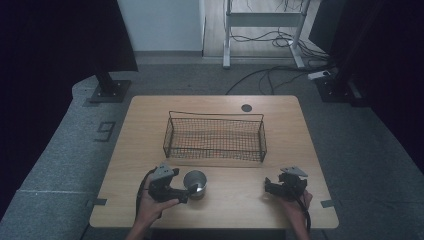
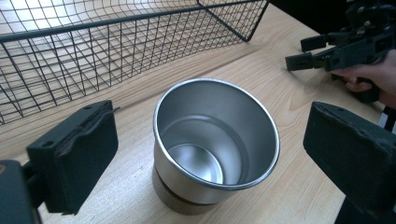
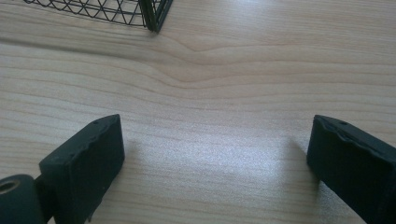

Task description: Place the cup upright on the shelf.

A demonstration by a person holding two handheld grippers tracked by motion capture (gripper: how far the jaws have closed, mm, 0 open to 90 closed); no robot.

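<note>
A steel cup [image 1: 195, 183] stands upright and empty on the wooden table [image 1: 280, 120], near its front edge. My left gripper [image 1: 191, 190] is open, its jaws wide apart on either side of the cup [image 2: 212, 144] without touching it. My right gripper [image 1: 266, 186] is open too, low over bare wood at the front right, nothing between its jaws. In the left gripper view the right gripper [image 2: 299, 52] shows at the upper right, held in a hand.
A black wire basket [image 1: 215, 136] stands empty at the middle of the table, just behind the cup; its corner [image 3: 156, 16] shows in the right gripper view. A round cable hole [image 1: 246, 107] lies near the far edge. Stands and cables sit on the floor behind.
</note>
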